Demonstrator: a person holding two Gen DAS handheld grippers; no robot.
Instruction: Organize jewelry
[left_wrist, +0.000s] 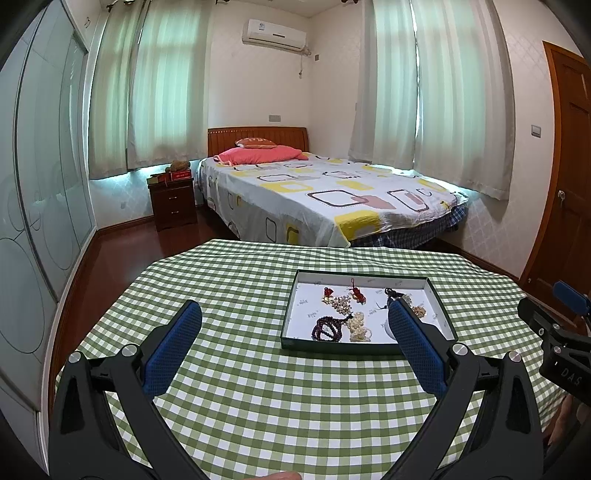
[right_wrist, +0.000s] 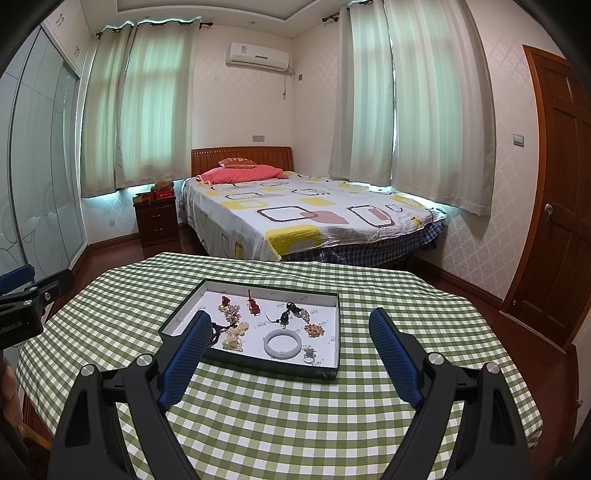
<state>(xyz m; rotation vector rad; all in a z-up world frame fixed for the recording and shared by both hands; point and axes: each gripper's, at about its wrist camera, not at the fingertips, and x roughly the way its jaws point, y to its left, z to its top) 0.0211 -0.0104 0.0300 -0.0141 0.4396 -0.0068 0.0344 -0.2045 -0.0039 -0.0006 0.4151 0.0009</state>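
Left wrist view, left gripper (left_wrist: 293, 314): jaws stood wide apart over the checked tablecloth (left_wrist: 258, 398), gripping nothing; its right blue pad (left_wrist: 415, 347) overlapped the tray's near right corner in the picture (whether it touched could not be told).
Left wrist view, tray (left_wrist: 441, 306): sat on the cloth at about 1 o'clock from the gripper, shallow, dark-rimmed, white inside.
Left wrist view, jewelry: a dark purple bead bracelet (left_wrist: 327, 328) lay just beside a pearl strand (left_wrist: 358, 328) near the front rim; a red knot charm (left_wrist: 356, 293) lay further back.
Left wrist view, right gripper (left_wrist: 565, 321): showed only partly at 3 o'clock.
Left wrist view, room: a bed (left_wrist: 332, 199) stood at 12 o'clock beyond the table.

Right wrist view, right gripper (right_wrist: 286, 326): jaws spread wide, nothing between them.
Right wrist view, tray: lay at 12 o'clock, partly behind the left pad (right_wrist: 184, 358).
Right wrist view, jewelry: a pale jade bangle (right_wrist: 282, 343) lay near the front rim, a small ring (right_wrist: 308, 355) at its 4 o'clock, a black cord pendant (right_wrist: 284, 317) at its 12 o'clock.
Right wrist view, left gripper: seen at 9 o'clock.
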